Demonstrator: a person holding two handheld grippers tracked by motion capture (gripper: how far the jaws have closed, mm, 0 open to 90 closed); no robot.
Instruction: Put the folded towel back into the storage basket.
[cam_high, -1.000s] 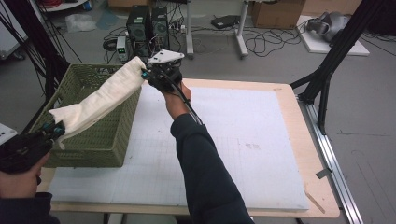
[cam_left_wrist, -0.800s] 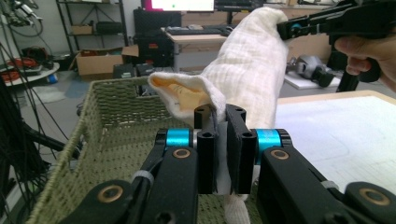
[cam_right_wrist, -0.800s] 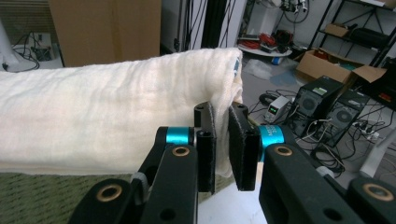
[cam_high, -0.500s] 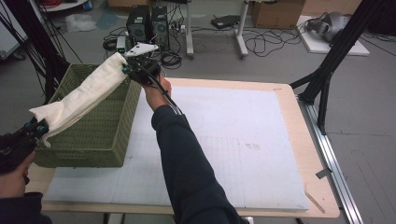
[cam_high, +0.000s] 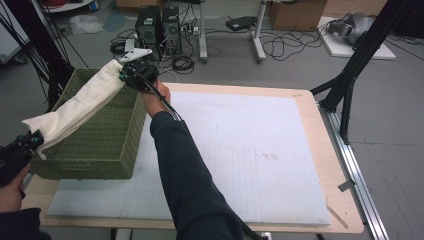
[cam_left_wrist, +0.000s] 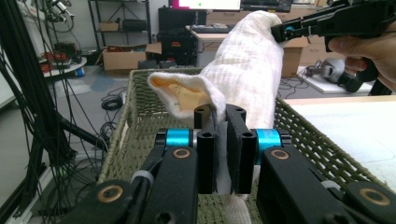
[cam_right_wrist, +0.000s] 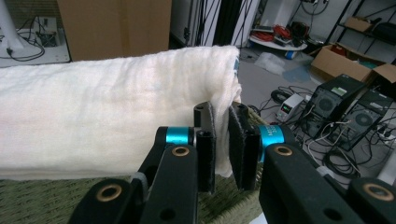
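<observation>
1. I hold a folded white cloth (cam_high: 80, 107) stretched between my two tongs, hanging over the green basket (cam_high: 107, 150) at the left of the table (cam_high: 310, 107).
2. My left tongs (cam_high: 31, 141) are pinched tight on the near end of the cloth, at the basket's near corner. In the left gripper view the fabric is squeezed between the jaws and bulges above them.
3. My right tongs (cam_high: 122, 76) are clamped on the far end, above the basket's far rim. In the right gripper view the jaws nip the cloth's edge.
4. How it will handle, as I judge it: light and limp. It sags a little between the two grips and has no stiffness of its own, so it will drop and crumple wherever I let go.
5. The weave looks coarse, so I expect little slipping in the pads. Nothing about it seems fragile.
6. Best hold is what I have: one nip at each end, through all folded layers, so the fold stays together.
7. A risk: a layer slipping free and the fold opening as I lower it into the basket.
</observation>
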